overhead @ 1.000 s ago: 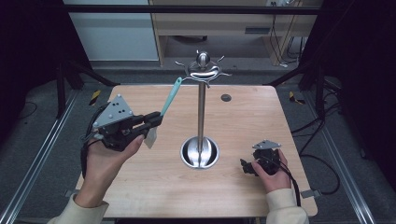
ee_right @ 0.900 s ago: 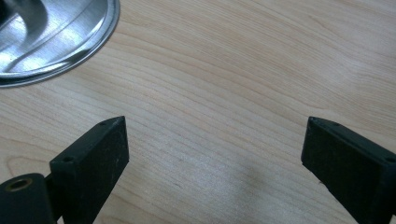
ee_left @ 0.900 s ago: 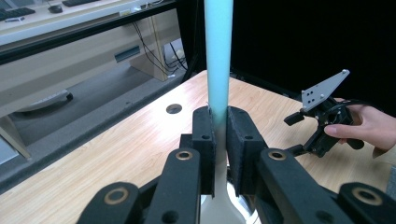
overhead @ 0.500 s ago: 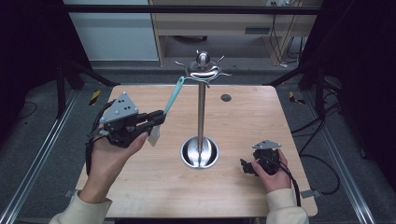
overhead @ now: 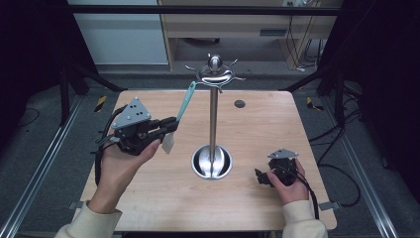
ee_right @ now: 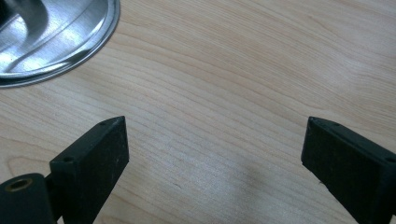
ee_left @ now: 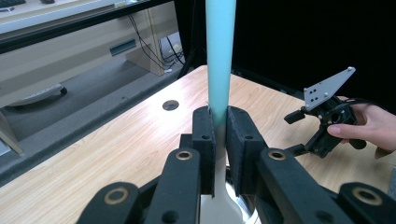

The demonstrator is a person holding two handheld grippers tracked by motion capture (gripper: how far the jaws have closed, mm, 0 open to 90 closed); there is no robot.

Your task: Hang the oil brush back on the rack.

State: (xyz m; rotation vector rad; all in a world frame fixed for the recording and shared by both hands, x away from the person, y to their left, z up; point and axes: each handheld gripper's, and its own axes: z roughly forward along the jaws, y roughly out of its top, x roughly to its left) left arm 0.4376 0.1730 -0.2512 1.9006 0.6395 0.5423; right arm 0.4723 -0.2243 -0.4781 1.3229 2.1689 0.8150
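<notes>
- Left gripper pinching a teal-handled, white-bladed spatula left of the steel hook stand, handle tip near its hooks
- Looks light, stiff, slippery: grip the neck
- Right gripper spread, near right

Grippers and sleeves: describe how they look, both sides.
Left gripper: black linkage body, brass-ringed pivots, flat black rectangular pads, grey three-cornered plate with small holes on top, black cable trailing. Right gripper: same black build, smaller-looking grey plate, black cable running past the wrist. Both sleeves are cream, with ribbed cuffs.
</notes>
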